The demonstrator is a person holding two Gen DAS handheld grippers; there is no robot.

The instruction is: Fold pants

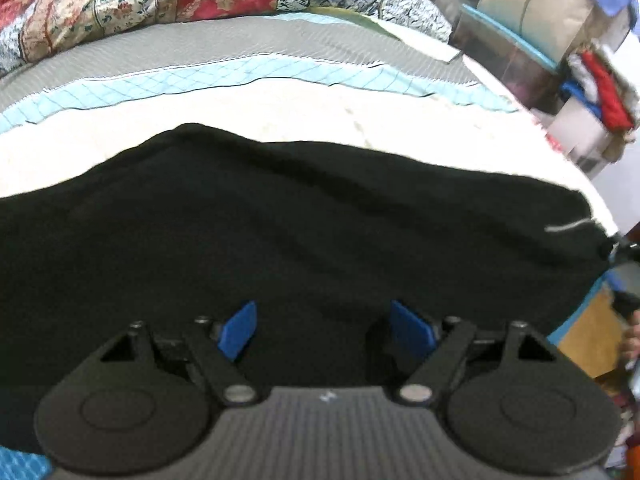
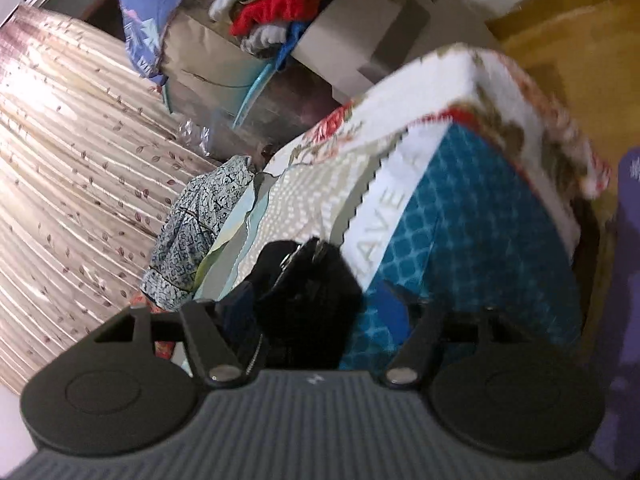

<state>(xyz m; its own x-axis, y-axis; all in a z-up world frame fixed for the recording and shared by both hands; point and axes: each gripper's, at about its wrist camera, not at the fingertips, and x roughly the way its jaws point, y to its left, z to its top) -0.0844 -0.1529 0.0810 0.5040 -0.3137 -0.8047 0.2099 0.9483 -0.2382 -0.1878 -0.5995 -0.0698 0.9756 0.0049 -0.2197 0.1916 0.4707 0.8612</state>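
- Pants (image 1: 280,216), black, spread flat across near part of bed (image 1: 320,108), white sheet showing beyond them.
- Left tool (image 1: 324,330) over pants, blue fingers (image 1: 240,330) apart, nothing between them.
- Right tool (image 2: 316,312) at bed corner, fingers apart; black cloth bunch (image 2: 308,296) sits between, grip unclear.
- Floral quilt (image 1: 120,4) far side.

1. I see a floral patchwork quilt (image 1: 132,4) bunched along the bed's far edge.
2. A white sheet (image 1: 280,120) covers the mattress (image 2: 460,248), whose side is blue-patterned.
3. A pleated leaf-print curtain (image 2: 68,168) hangs nearby.
4. Red clothes (image 2: 280,4) top a stack of boxes.
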